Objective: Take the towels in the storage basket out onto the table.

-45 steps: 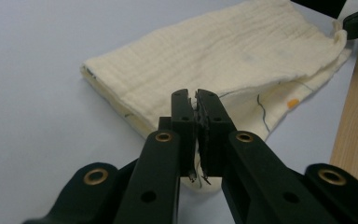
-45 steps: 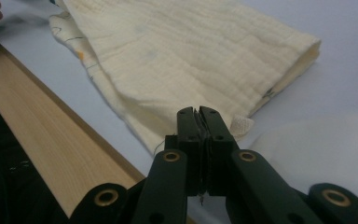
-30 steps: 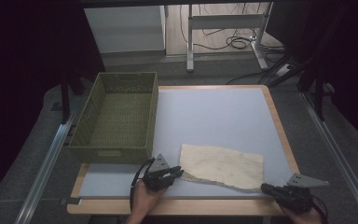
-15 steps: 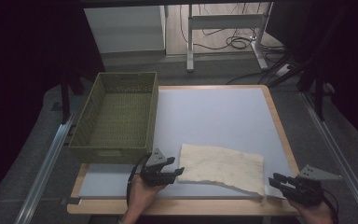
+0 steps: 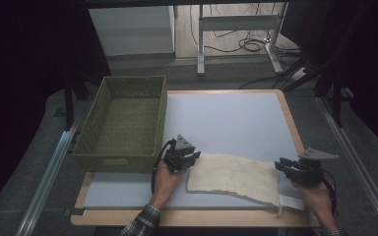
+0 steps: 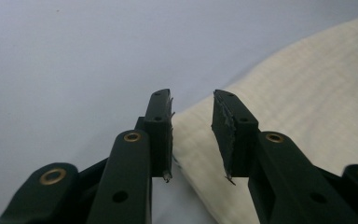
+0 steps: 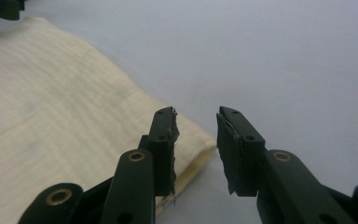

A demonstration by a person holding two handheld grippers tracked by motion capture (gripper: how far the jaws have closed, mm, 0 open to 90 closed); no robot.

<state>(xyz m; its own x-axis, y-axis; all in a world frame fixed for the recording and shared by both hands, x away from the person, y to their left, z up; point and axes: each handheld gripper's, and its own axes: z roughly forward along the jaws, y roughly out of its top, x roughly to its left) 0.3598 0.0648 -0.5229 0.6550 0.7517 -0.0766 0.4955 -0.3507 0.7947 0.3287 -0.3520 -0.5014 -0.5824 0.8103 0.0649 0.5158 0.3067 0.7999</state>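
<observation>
A cream folded cloth (image 5: 236,178) lies flat on the pale mat near the table's front edge. My left gripper (image 5: 189,158) is at the cloth's left end, open, its jaws straddling the cloth's corner (image 6: 193,135). At the cloth's right end my right gripper (image 5: 284,167) stands open, with the folded corner (image 7: 193,144) lying under and between its jaws. Neither pair of jaws presses the fabric.
A green woven basket (image 5: 123,123) stands empty at the table's left, just behind my left gripper. The pale mat (image 5: 226,118) stretches bare behind the cloth. The wooden table edge (image 5: 192,216) runs along the front; desk legs and cables are beyond the table.
Both grippers have moved away from the front edge and forward onto the cloth's two ends. The cloth itself has shifted a little and now lies flatter.
</observation>
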